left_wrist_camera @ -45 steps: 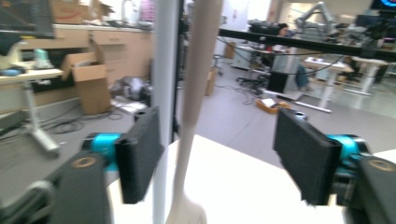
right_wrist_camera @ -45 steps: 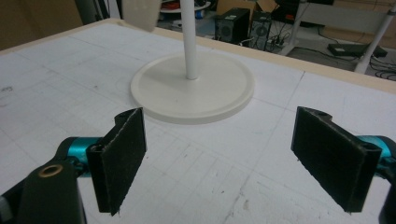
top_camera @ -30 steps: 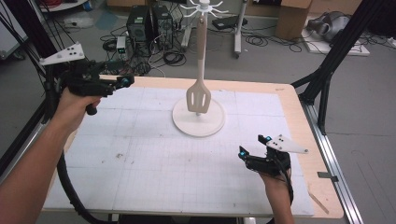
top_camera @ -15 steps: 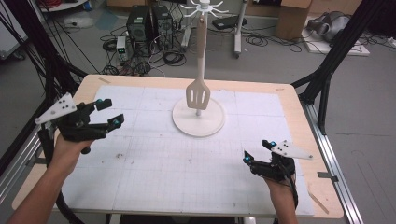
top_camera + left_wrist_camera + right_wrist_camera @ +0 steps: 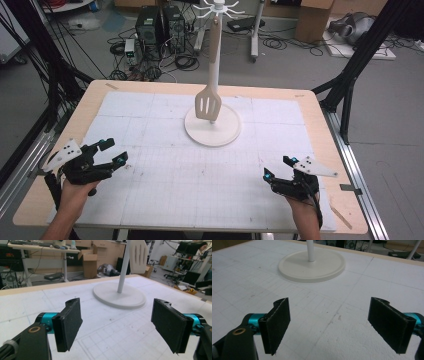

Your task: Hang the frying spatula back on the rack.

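Note:
A white rack stands at the table's far middle on a round base, with a thin pole and hooks on top. A beige slotted spatula hangs from it, blade down beside the pole. My left gripper rests low at the table's near left, open and empty, pointed toward the base. At the near right my right gripper is open too, with nothing between its jaws.
The white gridded mat covers most of the wooden table. Beyond the far edge lie computer towers, cables and cardboard boxes on the floor. A black frame leg stands off the right side.
My left gripper has come down and back from high at the far left to the near left of the table. The right gripper has barely shifted.

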